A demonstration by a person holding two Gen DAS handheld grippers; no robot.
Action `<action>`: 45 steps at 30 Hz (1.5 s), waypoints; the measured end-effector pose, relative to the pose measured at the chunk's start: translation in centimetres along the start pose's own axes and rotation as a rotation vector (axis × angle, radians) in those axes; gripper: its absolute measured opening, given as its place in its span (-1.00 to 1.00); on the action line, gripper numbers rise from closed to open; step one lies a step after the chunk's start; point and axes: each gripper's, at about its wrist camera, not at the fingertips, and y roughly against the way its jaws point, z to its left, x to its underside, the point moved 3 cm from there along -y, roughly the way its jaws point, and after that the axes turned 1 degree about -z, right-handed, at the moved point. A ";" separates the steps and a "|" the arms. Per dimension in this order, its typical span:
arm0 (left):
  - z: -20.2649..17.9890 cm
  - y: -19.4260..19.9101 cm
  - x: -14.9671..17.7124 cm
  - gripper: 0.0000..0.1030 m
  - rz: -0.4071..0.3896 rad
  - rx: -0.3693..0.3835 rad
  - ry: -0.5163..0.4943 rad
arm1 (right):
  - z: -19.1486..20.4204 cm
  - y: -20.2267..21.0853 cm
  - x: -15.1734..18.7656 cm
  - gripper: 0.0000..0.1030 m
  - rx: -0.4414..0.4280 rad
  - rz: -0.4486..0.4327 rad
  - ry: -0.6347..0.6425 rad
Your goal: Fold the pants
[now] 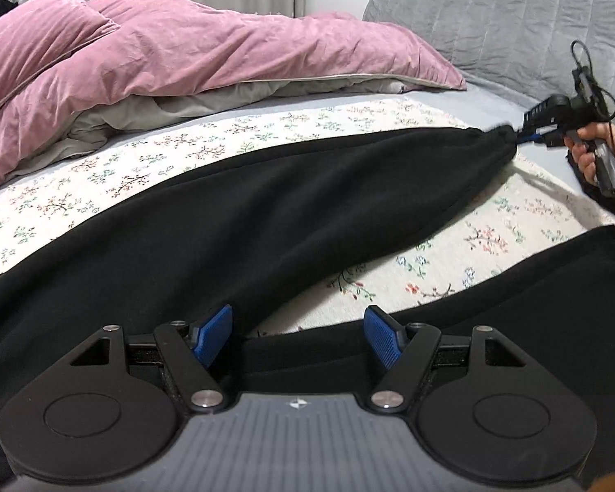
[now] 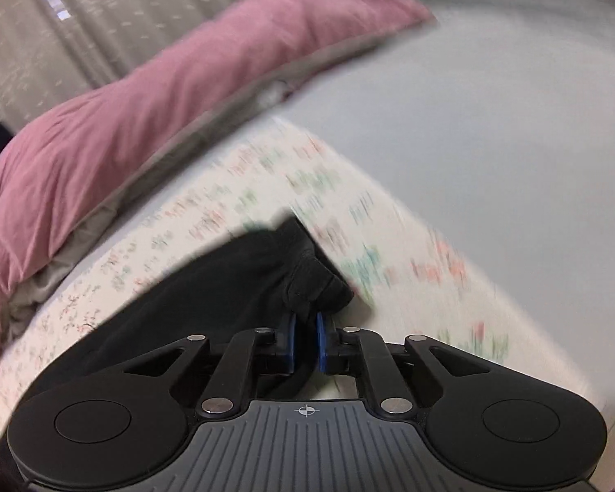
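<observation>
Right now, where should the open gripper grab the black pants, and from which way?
I'd grab the waist end of the pants, the black cloth lying just under the open left gripper. Come down from above and pinch a bit of the edge, since it lies flat on the flowery sheet. The right gripper already pinches a leg's hem, so holding both ends should let that leg fold over.

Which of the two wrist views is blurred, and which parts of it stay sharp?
Right wrist view: motion blur smears the floral sheet and pink duvet, while the right gripper and its pinched black pants stay fairly sharp. Left wrist view: crisp throughout, with fisheye bending of the bed.
</observation>
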 end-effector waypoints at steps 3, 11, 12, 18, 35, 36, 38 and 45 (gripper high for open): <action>0.5 -0.6 0.0 0.65 0.014 0.024 0.007 | 1.3 2.6 -2.0 -0.84 -0.006 -0.056 0.056; 0.5 -2.1 1.0 0.65 0.143 0.119 -0.003 | 0.0 0.9 -0.6 -0.85 0.131 0.035 0.168; 0.5 -2.1 1.1 0.65 0.147 0.124 -0.014 | -0.7 0.2 0.1 -0.86 0.152 0.057 0.168; 0.6 -0.5 0.2 0.65 0.110 0.162 0.005 | -1.0 -0.7 2.4 -0.59 0.209 0.037 0.197; 8.8 0.9 -1.7 0.89 0.081 -0.169 0.261 | 12.5 2.2 1.8 0.49 0.040 0.019 0.601; 9.7 1.3 -1.6 0.91 0.086 -0.190 0.260 | 13.8 2.1 2.2 0.51 0.005 0.029 0.634; 12.1 2.0 -1.8 0.96 0.101 -0.231 0.263 | 16.4 1.7 3.0 0.58 -0.058 0.058 0.693; 20.3 3.0 -3.4 1.00 0.169 -0.306 0.166 | 26.6 -1.5 6.7 0.65 -0.205 0.153 0.944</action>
